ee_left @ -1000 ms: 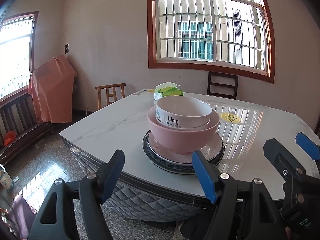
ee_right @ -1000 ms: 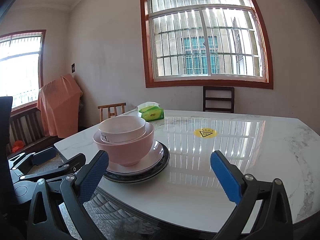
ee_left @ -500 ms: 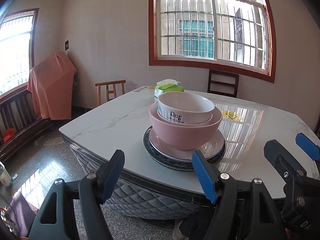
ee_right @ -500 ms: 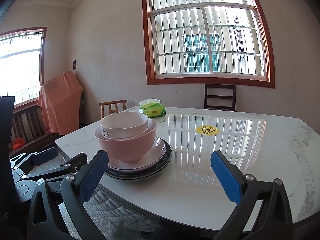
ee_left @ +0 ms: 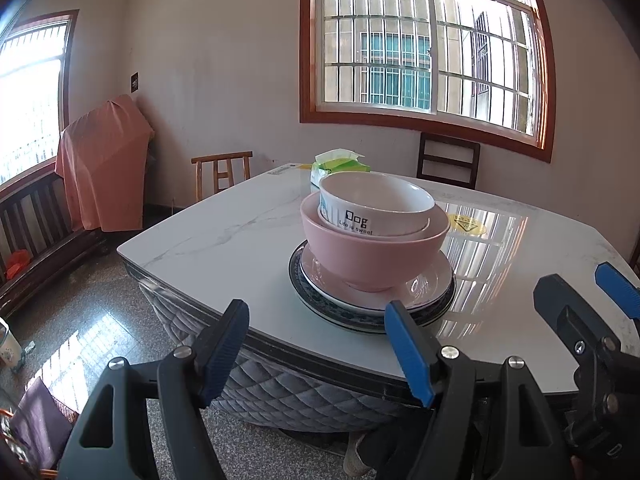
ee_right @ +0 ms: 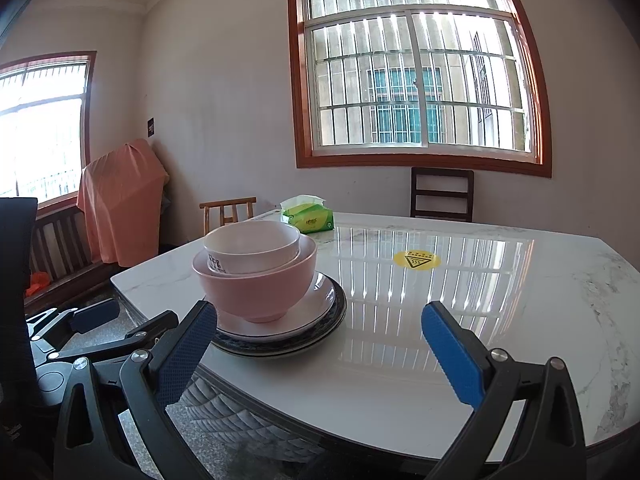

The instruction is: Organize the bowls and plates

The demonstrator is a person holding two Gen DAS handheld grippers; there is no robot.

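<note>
A white bowl (ee_left: pixel 376 204) printed with "Dog" sits nested in a pink bowl (ee_left: pixel 372 256). Both stand on a white plate (ee_left: pixel 424 284) stacked on a dark-rimmed plate (ee_left: pixel 320 308), near the front corner of the marble table (ee_left: pixel 220 248). My left gripper (ee_left: pixel 316 320) hovers open just short of the table edge, in front of the stack, holding nothing. In the right wrist view the same white bowl (ee_right: pixel 256 248), pink bowl (ee_right: pixel 256 292) and plates (ee_right: pixel 320 300) lie ahead to the left. My right gripper (ee_right: pixel 320 320) is open and holds nothing, with the left gripper (ee_right: pixel 128 316) beside it.
A green tissue pack (ee_right: pixel 308 216) stands at the table's far edge and a yellow sticker (ee_right: pixel 416 260) marks its middle. A light wooden chair (ee_right: pixel 228 210) and a dark chair (ee_right: pixel 442 194) stand behind the table. An orange cloth (ee_right: pixel 120 200) drapes something by the left wall.
</note>
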